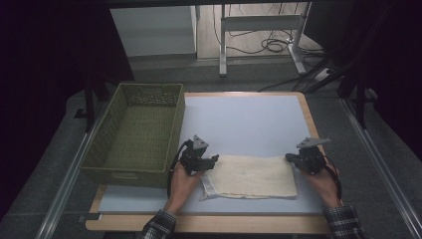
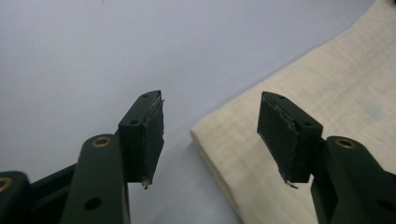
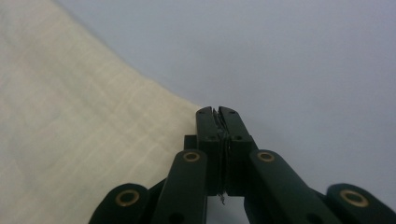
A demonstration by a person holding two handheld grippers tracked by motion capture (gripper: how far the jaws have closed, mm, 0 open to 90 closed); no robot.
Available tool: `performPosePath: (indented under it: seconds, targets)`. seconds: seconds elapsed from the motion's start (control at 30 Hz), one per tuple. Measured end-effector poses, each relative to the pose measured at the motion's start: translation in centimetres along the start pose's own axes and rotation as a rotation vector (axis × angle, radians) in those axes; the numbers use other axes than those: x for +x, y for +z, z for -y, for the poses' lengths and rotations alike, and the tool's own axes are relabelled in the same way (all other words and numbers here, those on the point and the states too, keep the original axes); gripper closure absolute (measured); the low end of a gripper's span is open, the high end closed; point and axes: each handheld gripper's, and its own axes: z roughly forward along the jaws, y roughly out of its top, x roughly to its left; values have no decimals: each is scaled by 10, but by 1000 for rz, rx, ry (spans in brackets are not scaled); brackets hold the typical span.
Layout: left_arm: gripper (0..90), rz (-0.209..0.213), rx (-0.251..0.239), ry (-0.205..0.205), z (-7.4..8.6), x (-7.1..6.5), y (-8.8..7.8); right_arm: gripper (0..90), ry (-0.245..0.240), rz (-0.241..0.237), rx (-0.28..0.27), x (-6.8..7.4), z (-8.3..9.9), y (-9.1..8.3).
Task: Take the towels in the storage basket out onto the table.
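Cream woven cloth [image 1: 251, 177] flat, folded, near table's front edge. Left gripper [image 1: 213, 160] low at its left end, jaws apart, nothing pinched. Right gripper [image 1: 289, 157] at far right corner, jaws pressed together; cloth corner between pads hard to make out.

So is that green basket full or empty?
Empty. In the high view the green basket shows only its bare woven floor; the cream cloth lies outside it, on the table.
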Motion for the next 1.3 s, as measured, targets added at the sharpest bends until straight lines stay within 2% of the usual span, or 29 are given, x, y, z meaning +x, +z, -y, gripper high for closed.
performPosePath:
  seconds: [0.13,0.27,0.33,0.37,0.43,0.5,0.57,0.6,0.67,0.73,0.8,0.93,1.13,1.3]
  targets:
    - [402,-12,11,-6,-4,5,9,882,11,31,-1,-17,-11,7]
    - [384,12,3,-14,-7,4,20,881,52,47,-9,-33,-20,14]
    - [367,1,17,4,-9,4,28,876,70,42,-9,-38,-23,18]
    - [357,-10,25,7,-9,4,31,868,89,17,-14,-41,-23,21]
    - [354,-40,45,29,-7,5,37,860,100,4,-22,-42,-21,22]
    - [332,-48,59,41,-5,8,42,831,105,-3,-31,-42,-17,22]
    - [294,-22,52,16,-3,12,43,804,119,-6,-45,-42,-13,17]
    - [282,-11,60,-10,-3,15,44,788,126,-5,-46,-42,-12,14]
    - [261,-4,64,-12,-3,15,45,756,125,1,-50,-41,-10,10]
    - [252,-7,64,-5,-3,15,45,709,124,3,-54,-39,-9,3]
    - [252,-5,60,-7,-2,15,45,658,134,-17,-55,-36,-8,-2]
    - [252,-4,57,-9,-2,15,45,563,117,-46,-49,-25,-6,-8]
    - [253,-4,58,-10,-2,16,45,506,82,-82,-47,-3,-1,-16]
    - [253,-4,58,-11,-2,16,45,466,94,-112,-47,13,4,-19]
